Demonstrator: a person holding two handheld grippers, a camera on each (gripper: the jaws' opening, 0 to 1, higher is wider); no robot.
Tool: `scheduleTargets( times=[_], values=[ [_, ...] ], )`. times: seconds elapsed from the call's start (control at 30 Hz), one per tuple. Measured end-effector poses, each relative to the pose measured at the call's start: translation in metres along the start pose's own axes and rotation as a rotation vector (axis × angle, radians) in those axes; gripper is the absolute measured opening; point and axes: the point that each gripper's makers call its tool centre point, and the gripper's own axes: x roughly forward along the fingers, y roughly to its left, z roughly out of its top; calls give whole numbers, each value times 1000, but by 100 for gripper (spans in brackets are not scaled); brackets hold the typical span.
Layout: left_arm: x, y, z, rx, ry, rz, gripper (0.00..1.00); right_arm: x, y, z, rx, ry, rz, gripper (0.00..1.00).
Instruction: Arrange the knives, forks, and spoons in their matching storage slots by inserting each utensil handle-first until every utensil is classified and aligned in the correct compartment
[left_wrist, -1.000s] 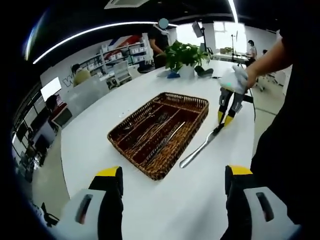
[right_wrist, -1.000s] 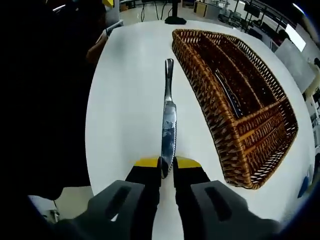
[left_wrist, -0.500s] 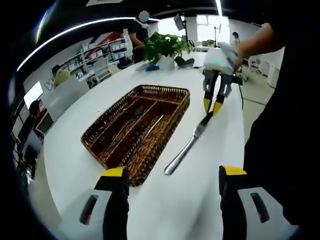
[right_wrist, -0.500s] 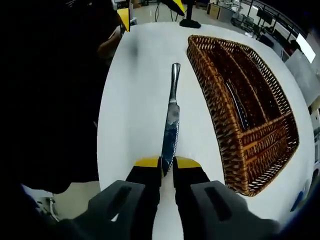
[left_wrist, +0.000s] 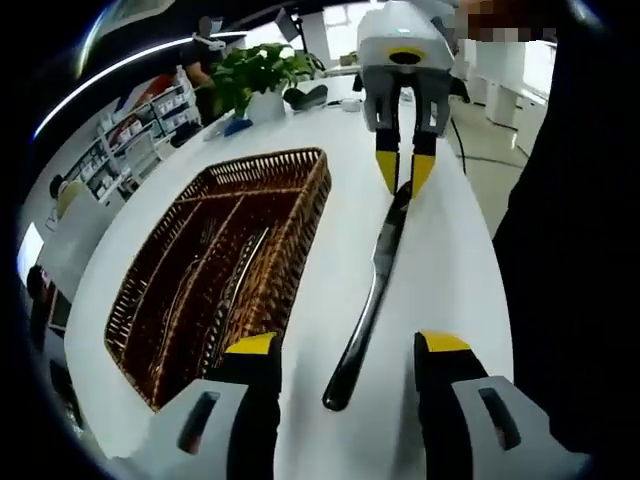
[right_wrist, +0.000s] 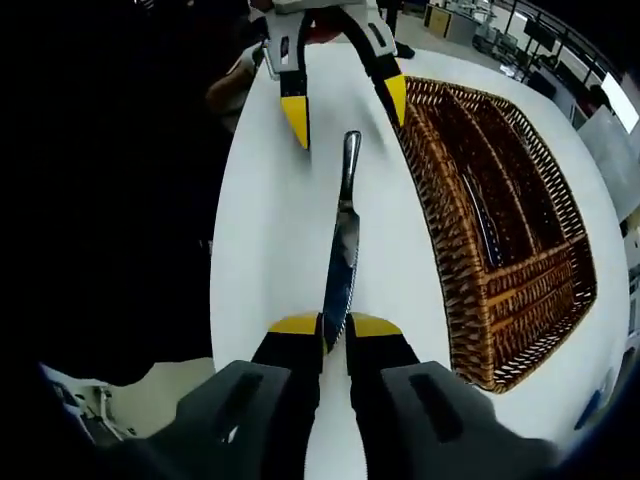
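Both tools look alike: the left gripper (left_wrist: 347, 350) has pale grey moulded housings with a dark oval slot in each, black fingers (left_wrist: 255, 420) and bright yellow tips. The right gripper (right_wrist: 335, 326) shows the same grey shells, black fingers and yellow pads; seen from the left gripper view, its body is a white-grey block with a dark round mark. The person's clothing (left_wrist: 575, 250) is dark, nearly black

Bright, even light from ceiling strip lamps (left_wrist: 120, 72) washes the white table (left_wrist: 440, 260) ahead of both grippers, nearly without shadows. Fisheye bending curves the edges; the near jaws look soft, slightly blurred.
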Motion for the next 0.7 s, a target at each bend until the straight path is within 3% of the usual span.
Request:
scheduleTargets(
  times=[0.27,0.63,0.7],
  values=[
    [17,-9,2,87,27,-61,32,-1,2,4,-24,3,6,7],
    [26,-17,-7,152,68,-106,22,-7,3,10,-32,9,9,7],
    [27,-18,-8,151,68,-111,20,-11,1,9,-29,19,-11,0]
  ],
)
